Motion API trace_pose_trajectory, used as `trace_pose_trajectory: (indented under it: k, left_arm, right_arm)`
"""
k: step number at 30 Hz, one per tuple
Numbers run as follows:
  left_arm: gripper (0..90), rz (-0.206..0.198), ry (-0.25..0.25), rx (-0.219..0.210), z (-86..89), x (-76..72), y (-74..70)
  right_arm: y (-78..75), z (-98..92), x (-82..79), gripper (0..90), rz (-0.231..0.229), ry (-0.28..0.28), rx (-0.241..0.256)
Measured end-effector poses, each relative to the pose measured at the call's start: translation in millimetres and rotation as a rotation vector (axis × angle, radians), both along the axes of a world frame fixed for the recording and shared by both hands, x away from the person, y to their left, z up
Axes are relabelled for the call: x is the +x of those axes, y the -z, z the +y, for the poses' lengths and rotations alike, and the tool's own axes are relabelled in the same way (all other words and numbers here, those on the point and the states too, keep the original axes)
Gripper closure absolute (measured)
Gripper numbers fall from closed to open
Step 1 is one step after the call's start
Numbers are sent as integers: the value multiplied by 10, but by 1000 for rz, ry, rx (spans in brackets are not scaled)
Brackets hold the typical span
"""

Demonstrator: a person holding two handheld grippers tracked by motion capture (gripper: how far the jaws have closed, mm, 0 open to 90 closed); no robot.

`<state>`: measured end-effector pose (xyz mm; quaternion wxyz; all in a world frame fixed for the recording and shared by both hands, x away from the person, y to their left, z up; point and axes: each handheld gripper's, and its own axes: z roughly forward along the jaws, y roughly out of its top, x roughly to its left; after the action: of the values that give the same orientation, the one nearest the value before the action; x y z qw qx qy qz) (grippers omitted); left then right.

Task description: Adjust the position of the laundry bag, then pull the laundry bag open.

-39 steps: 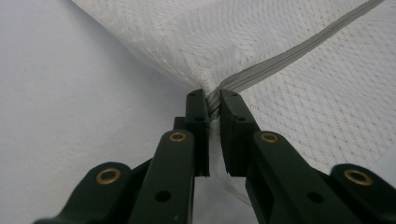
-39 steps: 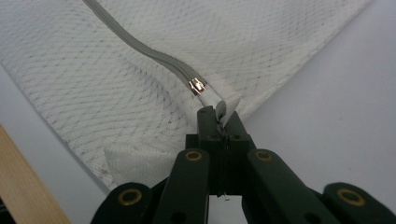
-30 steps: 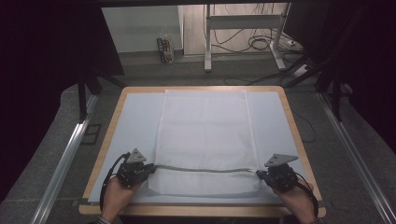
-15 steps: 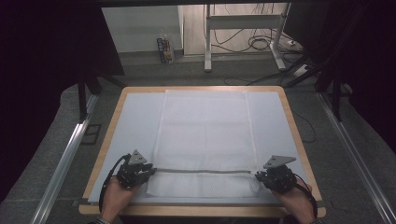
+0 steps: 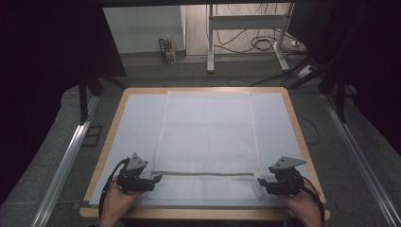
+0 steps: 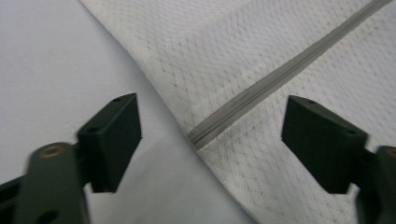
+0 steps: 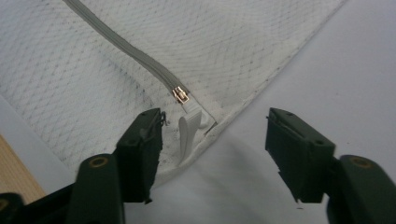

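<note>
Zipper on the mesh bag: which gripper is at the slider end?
The right gripper: the gold slider and white pull tab lie by its open jaws. The left gripper faces the plain zipper end.

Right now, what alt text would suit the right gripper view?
The open right gripper hovers over the corner of a white mesh bag, where a grey zipper ends in a metal slider with a white pull tab. The bag lies on a pale table cover.

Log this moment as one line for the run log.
left hand-held gripper: open | right hand-held gripper: open | mesh laundry bag: flat | zipper: closed
</note>
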<state>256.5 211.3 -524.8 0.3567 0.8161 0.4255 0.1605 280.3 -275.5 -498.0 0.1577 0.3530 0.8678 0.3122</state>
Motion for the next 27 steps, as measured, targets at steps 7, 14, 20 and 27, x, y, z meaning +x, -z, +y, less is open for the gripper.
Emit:
trace_pose_trajectory:
  k: [7,14,20,27]
  left_arm:
    - [94,-19,-13,-4,-2,2,-10]
    - [89,-15,-9,22,-16,8,10]
    - [93,-15,2,37,-37,11,20]
    - [95,-12,10,47,-54,17,29]
  right_arm:
    - [0,-6,16,267,-15,-1,31]
    - [3,4,18,273,-21,1,30]
    - [31,-6,27,333,15,29,26]
    - [113,65,64,266,32,-2,5]
